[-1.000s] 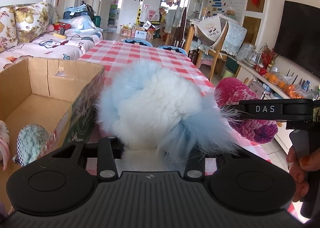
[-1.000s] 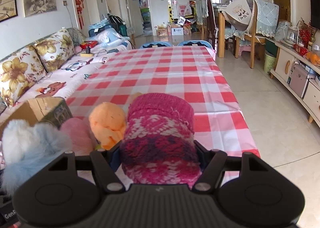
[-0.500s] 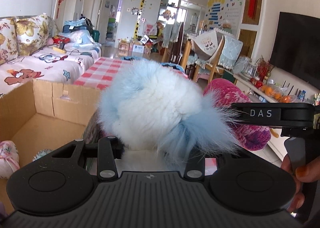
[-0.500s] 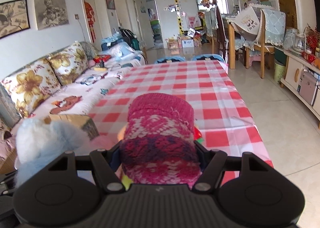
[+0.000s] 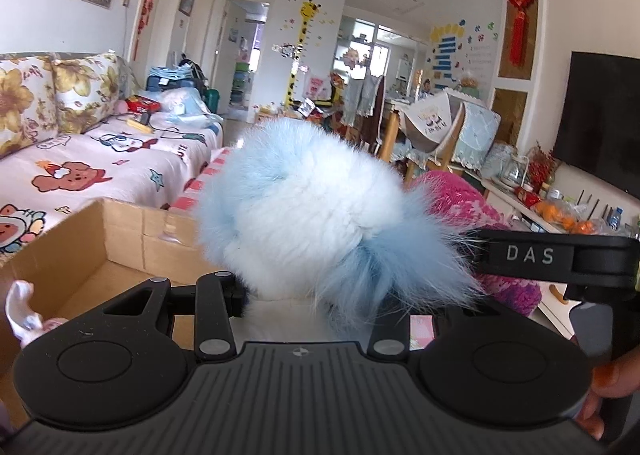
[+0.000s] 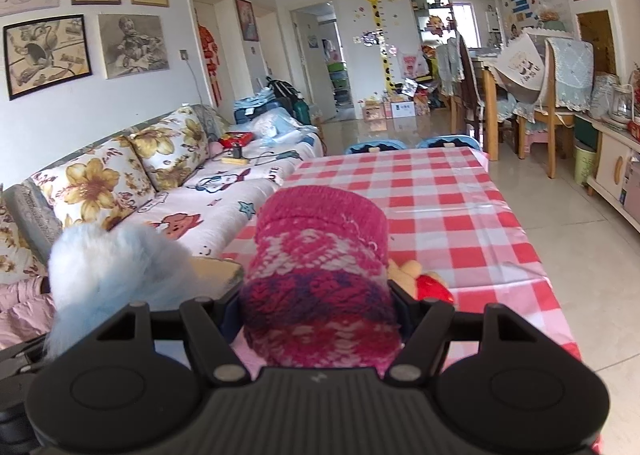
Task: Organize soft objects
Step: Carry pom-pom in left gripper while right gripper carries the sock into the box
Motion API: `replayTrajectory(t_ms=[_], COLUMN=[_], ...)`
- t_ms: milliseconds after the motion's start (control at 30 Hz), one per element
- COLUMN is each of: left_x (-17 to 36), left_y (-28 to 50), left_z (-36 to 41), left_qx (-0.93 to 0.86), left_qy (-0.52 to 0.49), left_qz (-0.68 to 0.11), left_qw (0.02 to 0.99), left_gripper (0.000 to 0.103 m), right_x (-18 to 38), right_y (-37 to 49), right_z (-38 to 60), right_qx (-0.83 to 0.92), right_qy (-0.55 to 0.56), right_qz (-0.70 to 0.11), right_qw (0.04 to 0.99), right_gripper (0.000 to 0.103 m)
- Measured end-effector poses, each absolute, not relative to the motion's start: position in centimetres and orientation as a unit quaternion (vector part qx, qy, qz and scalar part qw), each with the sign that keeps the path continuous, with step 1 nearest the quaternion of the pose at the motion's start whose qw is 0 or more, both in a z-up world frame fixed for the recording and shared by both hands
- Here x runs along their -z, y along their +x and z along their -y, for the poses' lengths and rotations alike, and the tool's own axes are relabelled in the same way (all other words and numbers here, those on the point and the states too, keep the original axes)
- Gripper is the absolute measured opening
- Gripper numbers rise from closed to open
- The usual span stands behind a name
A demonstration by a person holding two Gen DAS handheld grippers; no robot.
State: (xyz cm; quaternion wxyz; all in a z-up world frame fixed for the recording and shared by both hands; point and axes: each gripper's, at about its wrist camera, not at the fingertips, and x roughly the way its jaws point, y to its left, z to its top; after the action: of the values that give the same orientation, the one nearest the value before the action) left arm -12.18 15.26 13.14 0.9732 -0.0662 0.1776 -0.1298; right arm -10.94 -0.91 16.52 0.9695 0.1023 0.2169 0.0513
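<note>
My left gripper (image 5: 304, 295) is shut on a fluffy white and light-blue fur ball (image 5: 308, 207), held in the air over the near right corner of an open cardboard box (image 5: 120, 247). The ball also shows in the right wrist view (image 6: 112, 259). My right gripper (image 6: 320, 307) is shut on a pink and purple knitted item (image 6: 320, 279), held above the table to the right of the left gripper; it shows in the left wrist view too (image 5: 460, 203). A pale soft item (image 5: 24, 307) lies inside the box at the left edge.
A red-and-white checked tablecloth (image 6: 440, 207) covers the table. An orange plush with a red part (image 6: 420, 279) lies on it just beyond the knitted item. A sofa with floral cushions (image 6: 120, 183) runs along the left. Chairs and a cabinet (image 6: 616, 175) stand at the right.
Both grippers have risen with their loads. The table and the soft toys on it have dropped lower in both views, and the box now lies lower and further left under the fur ball.
</note>
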Motion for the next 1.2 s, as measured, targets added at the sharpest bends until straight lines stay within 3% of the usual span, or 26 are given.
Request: replayTrajectory(t_ms=[467,1200], left_x=[-14.0,-13.8], left_y=[-11.6,-10.6], left_z=[-18.3,-19.0], left_qx=[0.055,-0.053], left_qy=[-0.097,-0.105], left_qz=[-0.166,-0.228], left_qw=[0.98,0.967], left_gripper=[0.051,0.052], right_x=[-17.5,-15.1], right_y=[-9.4,-6.3], right_z=[-4.6,-13.0], right_qx=[-0.112,-0.156], right_qy=[0.096,0.007], right_qz=[-0.208,-0.25], right_qw=[0.967,0.956], right_gripper=[0.069,0.072])
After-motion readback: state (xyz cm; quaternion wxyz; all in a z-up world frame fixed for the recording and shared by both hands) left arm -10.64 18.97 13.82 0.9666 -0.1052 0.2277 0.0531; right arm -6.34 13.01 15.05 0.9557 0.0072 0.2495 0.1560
